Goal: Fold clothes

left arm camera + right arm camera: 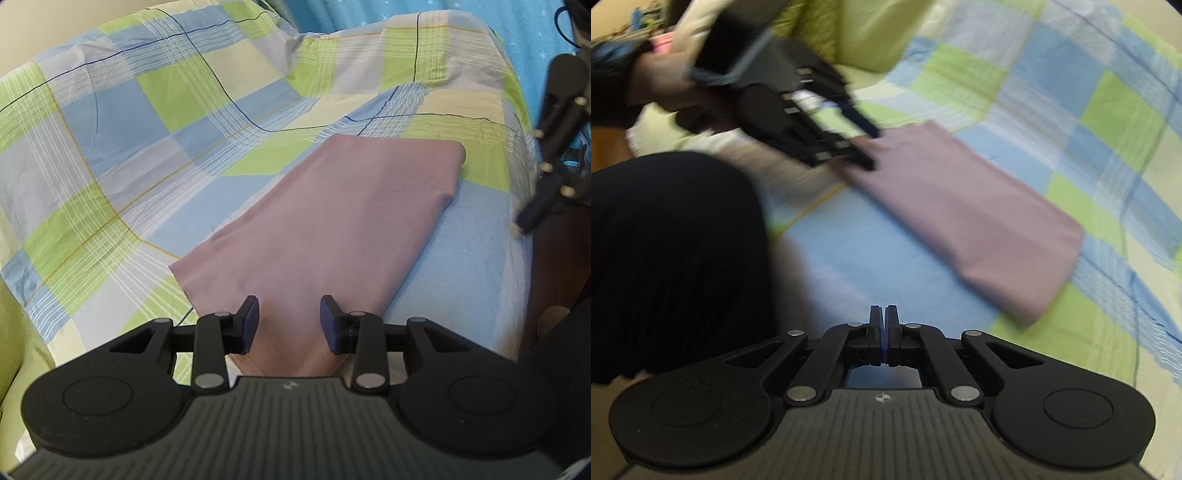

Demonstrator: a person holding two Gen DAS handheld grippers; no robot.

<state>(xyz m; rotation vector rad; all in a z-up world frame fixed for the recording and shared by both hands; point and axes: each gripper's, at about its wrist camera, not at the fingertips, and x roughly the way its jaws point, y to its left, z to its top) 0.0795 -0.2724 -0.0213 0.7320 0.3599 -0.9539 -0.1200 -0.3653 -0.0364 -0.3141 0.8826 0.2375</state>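
A folded mauve garment (325, 221) lies as a flat rectangle on the checked bedsheet (129, 122). My left gripper (290, 325) hovers open over the garment's near end, with nothing between its blue pads. In the right wrist view the same garment (964, 218) stretches diagonally across the bed, and my left gripper (872, 149) shows blurred above its far end, held by a hand (661, 86). My right gripper (884, 334) is shut with its fingers pressed together and empty, short of the garment's near corner. My right gripper's black body (554, 122) appears at the right edge of the left wrist view.
The bed carries a blue, green and cream plaid sheet (1089, 110), rumpled toward the back. A pale green pillow (871, 33) lies at the head. The person's dark-clothed leg (672, 258) fills the left side of the right wrist view. A blue starred fabric (369, 11) hangs behind.
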